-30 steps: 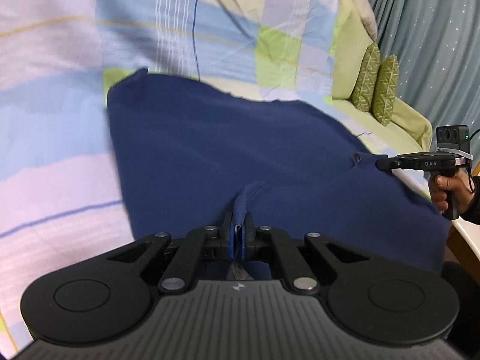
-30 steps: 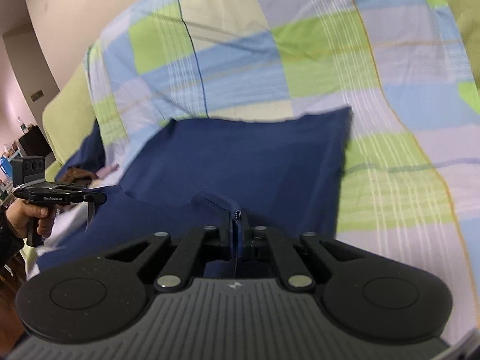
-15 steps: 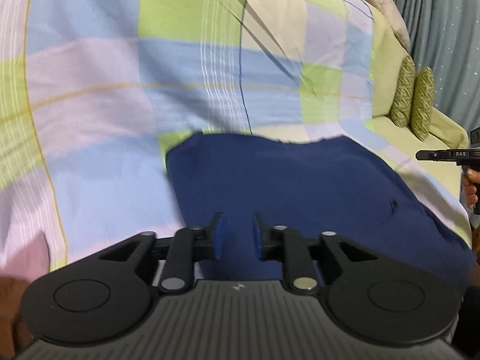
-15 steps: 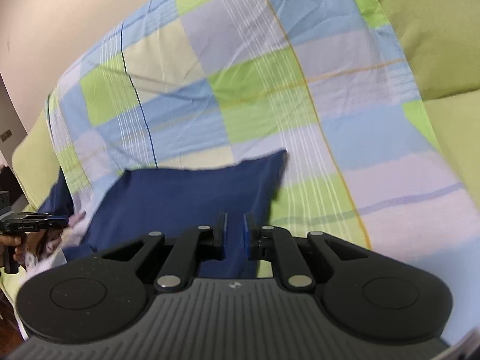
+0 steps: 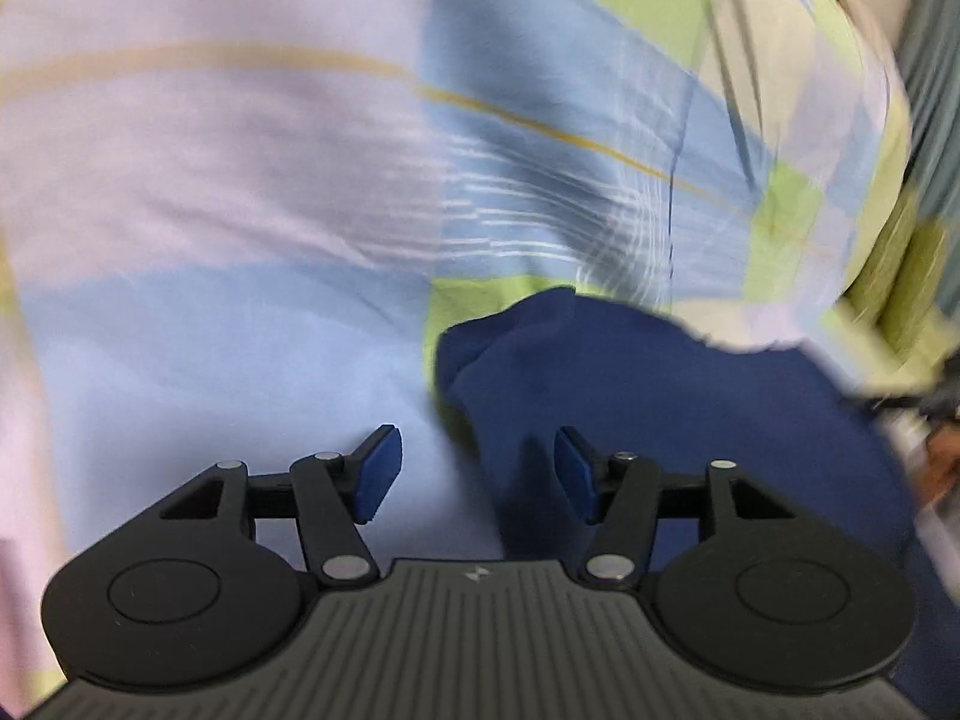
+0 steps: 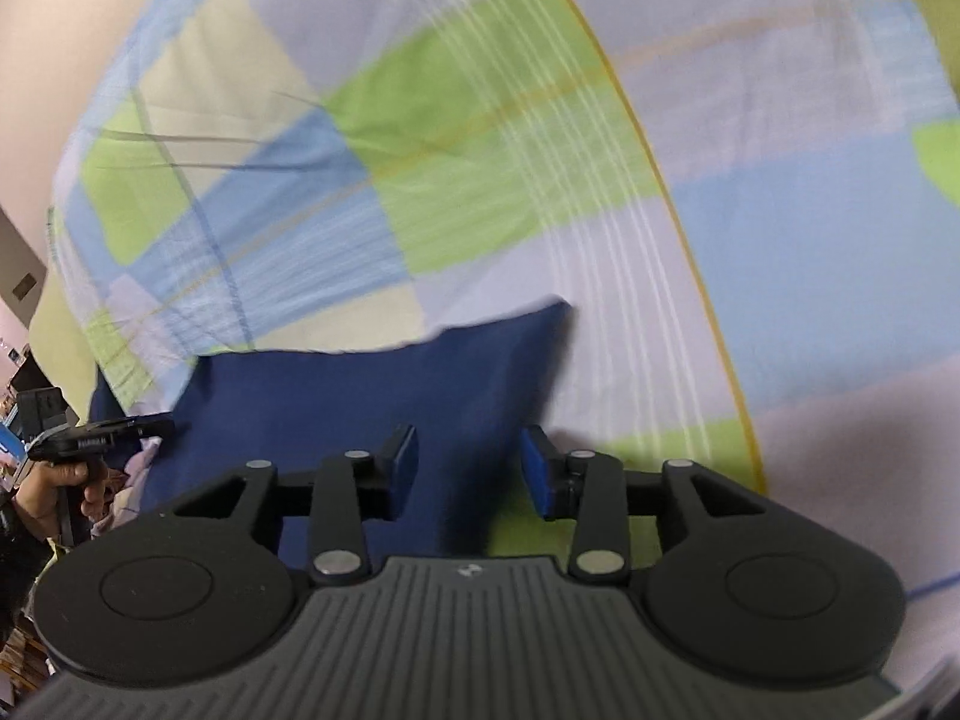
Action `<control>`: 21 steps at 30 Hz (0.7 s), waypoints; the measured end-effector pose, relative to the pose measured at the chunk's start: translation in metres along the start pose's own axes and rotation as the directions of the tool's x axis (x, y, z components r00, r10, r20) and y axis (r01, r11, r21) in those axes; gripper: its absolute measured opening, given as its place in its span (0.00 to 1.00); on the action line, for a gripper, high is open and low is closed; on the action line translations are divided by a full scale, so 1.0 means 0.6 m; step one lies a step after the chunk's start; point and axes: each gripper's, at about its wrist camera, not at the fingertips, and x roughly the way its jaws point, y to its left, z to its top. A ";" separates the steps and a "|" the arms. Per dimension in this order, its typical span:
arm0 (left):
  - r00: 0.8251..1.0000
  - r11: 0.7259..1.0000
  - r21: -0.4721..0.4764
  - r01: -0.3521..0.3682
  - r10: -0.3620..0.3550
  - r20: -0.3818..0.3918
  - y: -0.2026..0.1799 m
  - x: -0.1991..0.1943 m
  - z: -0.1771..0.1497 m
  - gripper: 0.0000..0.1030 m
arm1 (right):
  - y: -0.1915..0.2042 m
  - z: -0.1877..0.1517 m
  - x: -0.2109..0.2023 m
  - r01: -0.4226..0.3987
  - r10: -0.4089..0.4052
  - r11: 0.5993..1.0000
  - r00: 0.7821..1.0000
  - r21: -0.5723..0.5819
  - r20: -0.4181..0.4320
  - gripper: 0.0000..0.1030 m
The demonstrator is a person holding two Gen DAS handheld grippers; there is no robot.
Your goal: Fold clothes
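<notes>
The navy garment (image 5: 660, 420) lies spread on the checked bedspread (image 5: 240, 240), laid flat, probably so its next fold can be made. A second ago both grippers pinched its edge. Now the left gripper (image 5: 474, 471) and right gripper (image 6: 468, 468) have just been opening, jaws released and empty.

Home bedroom, checked bedsheet (image 5: 252, 228), curtain (image 5: 936, 96)

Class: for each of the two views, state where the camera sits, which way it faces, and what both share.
Left wrist: behind the open left tool, facing the navy garment's edge.
Right wrist: behind the open right tool, facing the garment's other edge; left hand shows.
Shared: garment on the checked sheet.
</notes>
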 end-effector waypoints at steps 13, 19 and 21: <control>0.992 0.997 0.047 0.063 -0.068 0.106 -0.022 0.002 0.019 0.00 | -0.017 0.044 0.041 -0.100 0.083 0.984 0.990 0.144 0.118 0.03; 0.966 0.968 0.212 0.131 -0.173 0.192 -0.100 -0.136 -0.033 0.00 | 0.081 0.044 -0.062 -0.162 0.168 0.986 0.969 -0.045 0.182 0.03; 0.962 0.960 0.245 0.137 -0.188 0.200 -0.117 -0.181 -0.070 0.00 | 0.132 0.020 -0.125 -0.188 0.217 0.970 0.954 -0.153 0.206 0.03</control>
